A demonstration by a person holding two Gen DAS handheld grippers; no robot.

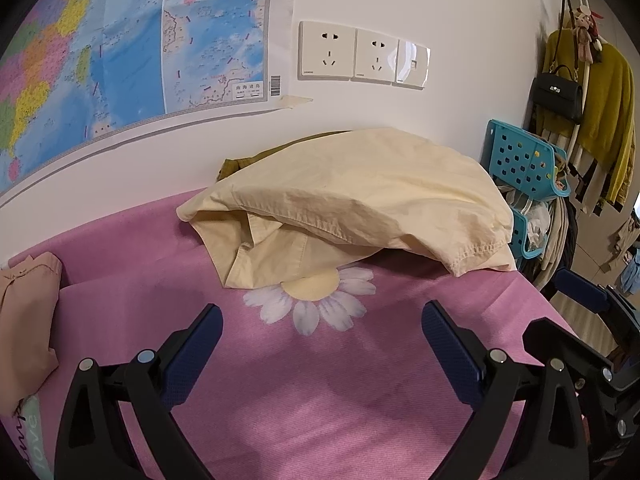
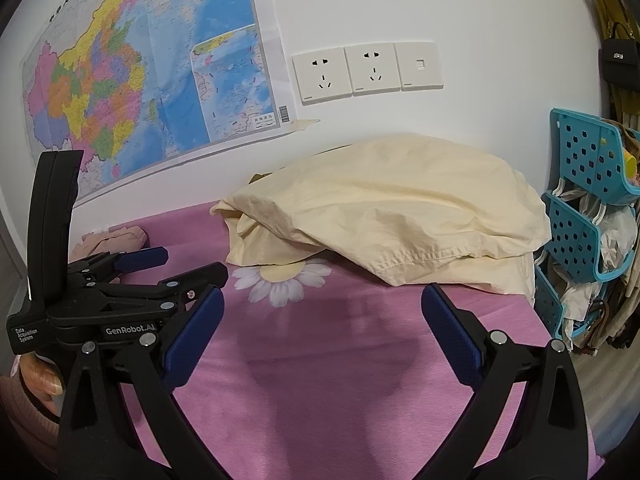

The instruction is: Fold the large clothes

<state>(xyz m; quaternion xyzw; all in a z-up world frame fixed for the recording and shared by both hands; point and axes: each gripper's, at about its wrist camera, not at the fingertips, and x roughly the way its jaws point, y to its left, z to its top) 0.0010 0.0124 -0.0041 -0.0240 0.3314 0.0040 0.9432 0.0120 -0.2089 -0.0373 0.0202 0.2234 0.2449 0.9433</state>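
Note:
A crumpled pale yellow garment (image 1: 360,200) lies in a heap at the far side of the pink cloth-covered surface (image 1: 320,392), against the wall. It also shows in the right wrist view (image 2: 400,208). My left gripper (image 1: 322,320) is open and empty, hovering over the pink cloth short of the garment. My right gripper (image 2: 322,304) is open and empty, also short of the garment. The left gripper (image 2: 136,272) shows at the left of the right wrist view.
A folded pink garment (image 1: 24,320) lies at the left. A turquoise perforated rack (image 1: 524,168) with clutter stands at the right edge (image 2: 584,200). A map (image 1: 120,48) and wall sockets (image 1: 360,54) are behind. Clothes and a black bag (image 1: 560,96) hang at the far right.

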